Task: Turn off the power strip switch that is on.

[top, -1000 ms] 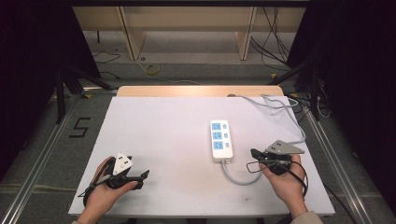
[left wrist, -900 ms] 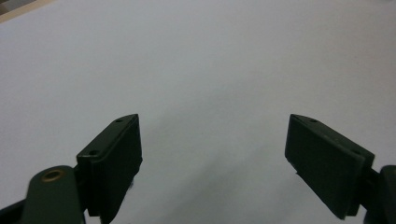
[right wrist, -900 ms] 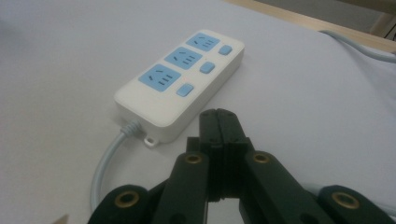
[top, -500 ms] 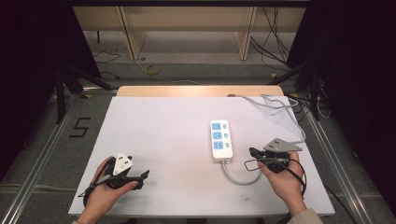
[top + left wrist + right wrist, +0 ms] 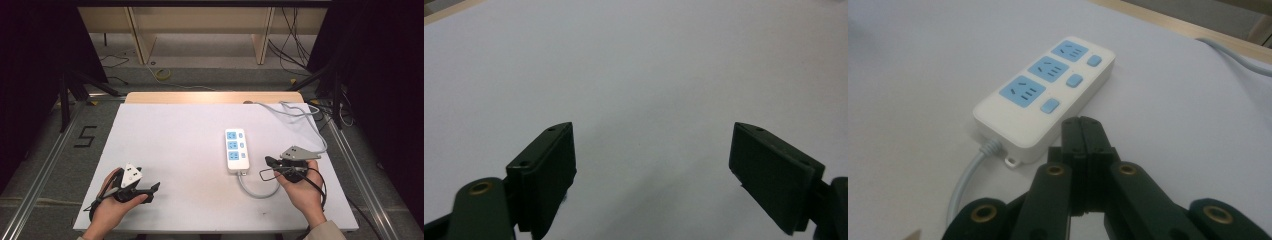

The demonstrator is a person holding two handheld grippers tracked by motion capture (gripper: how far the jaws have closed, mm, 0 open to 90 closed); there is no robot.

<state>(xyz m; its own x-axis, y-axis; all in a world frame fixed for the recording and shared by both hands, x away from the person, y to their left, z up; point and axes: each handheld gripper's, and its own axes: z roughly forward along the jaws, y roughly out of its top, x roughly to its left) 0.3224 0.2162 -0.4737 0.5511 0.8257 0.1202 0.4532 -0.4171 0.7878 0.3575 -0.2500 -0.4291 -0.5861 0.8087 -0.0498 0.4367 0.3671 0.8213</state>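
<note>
A white power strip (image 5: 236, 150) with three blue sockets and blue switches lies right of the table's centre; the right gripper view shows the power strip (image 5: 1045, 95) close ahead. My right gripper (image 5: 269, 162) sits just right of its near end, jaws shut with nothing between them, and the right gripper (image 5: 1082, 131) points at the strip's cable end. My left gripper (image 5: 155, 186) rests at the front left of the table, held in a hand. In its own view the left gripper (image 5: 651, 150) stands open over bare white tabletop.
The strip's grey cable (image 5: 257, 191) loops from its near end toward the front. Another grey cable (image 5: 295, 111) runs off the table's far right corner. The white table (image 5: 175, 140) has a wooden strip along its far edge. Dark floor and shelving lie beyond.
The right hand and its gripper have shifted slightly; the left hand has stayed still.
</note>
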